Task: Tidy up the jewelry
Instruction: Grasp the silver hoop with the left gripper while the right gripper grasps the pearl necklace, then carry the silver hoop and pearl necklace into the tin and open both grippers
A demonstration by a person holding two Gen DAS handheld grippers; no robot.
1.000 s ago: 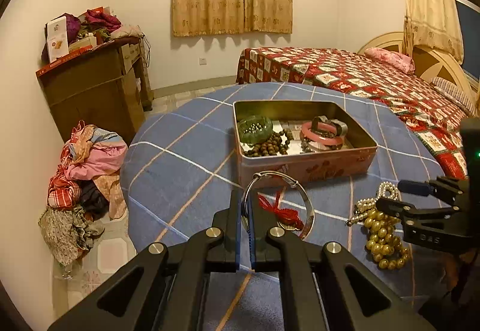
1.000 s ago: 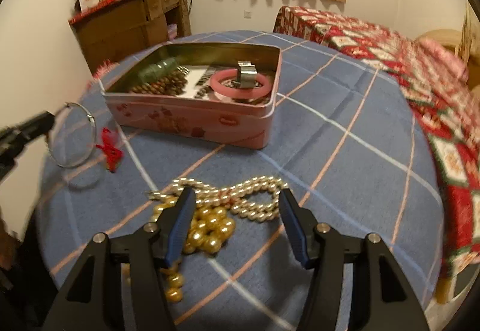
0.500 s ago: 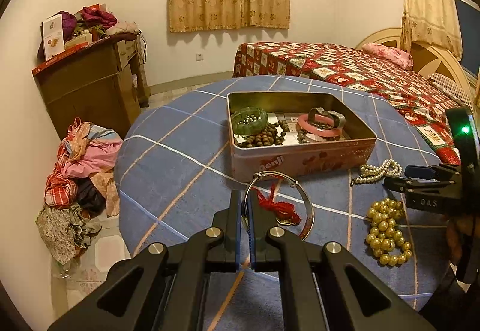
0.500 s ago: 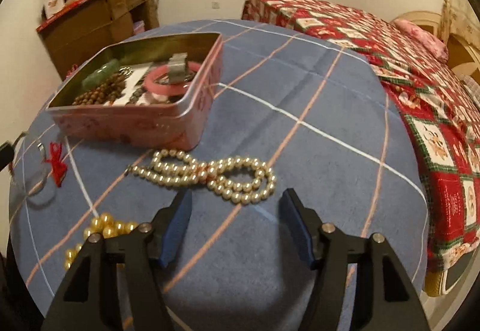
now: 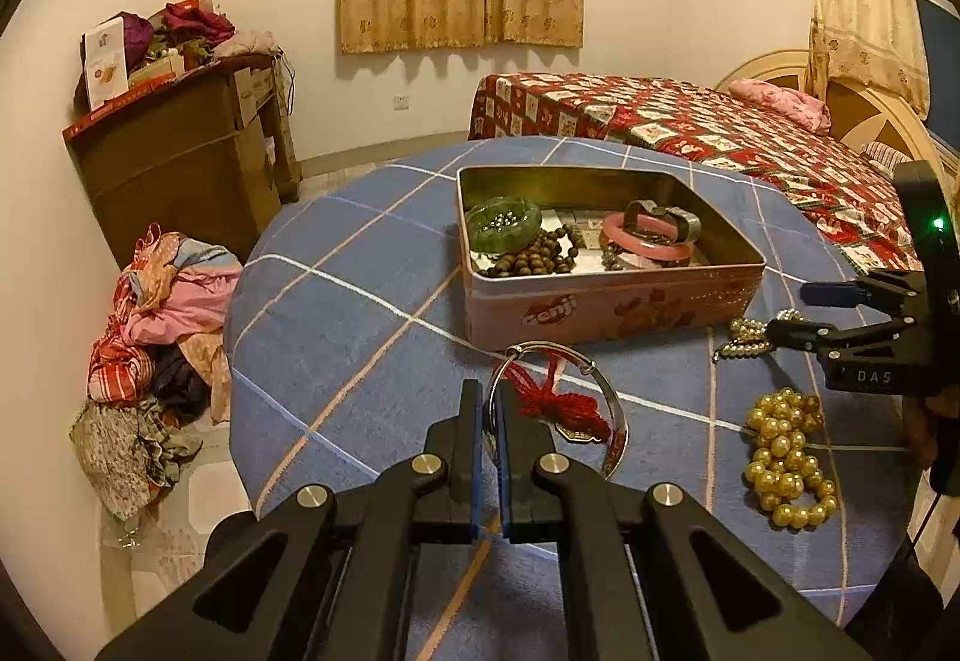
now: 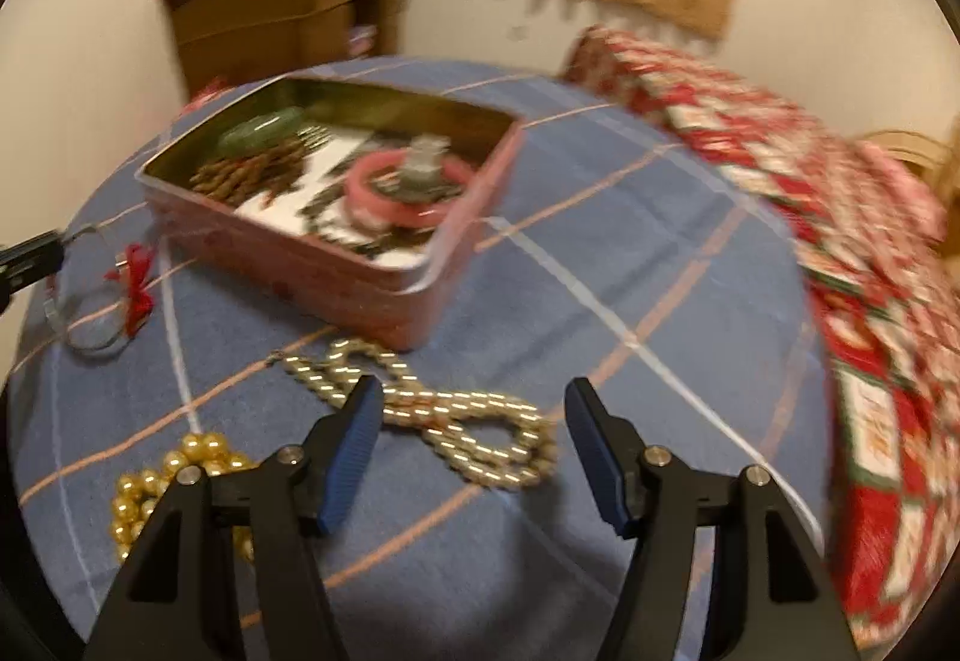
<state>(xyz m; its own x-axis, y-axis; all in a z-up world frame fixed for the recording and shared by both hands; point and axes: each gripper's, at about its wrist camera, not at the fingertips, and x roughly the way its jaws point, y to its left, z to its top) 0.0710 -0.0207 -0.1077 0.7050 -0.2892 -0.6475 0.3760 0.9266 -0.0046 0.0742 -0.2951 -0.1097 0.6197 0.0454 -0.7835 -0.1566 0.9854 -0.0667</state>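
My left gripper (image 5: 491, 397) is shut on a silver bangle (image 5: 603, 385) with a red tassel (image 5: 555, 409), held just in front of the pink tin (image 5: 612, 307). The tin holds a green bangle (image 5: 503, 222), brown beads (image 5: 534, 256) and a pink bangle (image 5: 645, 241). My right gripper (image 6: 471, 403) is open above a pearl necklace (image 6: 456, 415) lying on the blue tablecloth; the gripper also shows in the left wrist view (image 5: 804, 310). A gold bead string (image 5: 783, 457) lies to the right of the bangle. The right wrist view is blurred.
The round table (image 5: 336, 313) has a blue checked cloth. A bed (image 5: 690, 127) with a red patchwork cover stands behind it. A brown cabinet (image 5: 180, 163) and a heap of clothes (image 5: 156, 337) are on the left by the wall.
My left gripper with the bangle has drawn a little closer to the tin. My right gripper has swung over the pearl necklace, still open.
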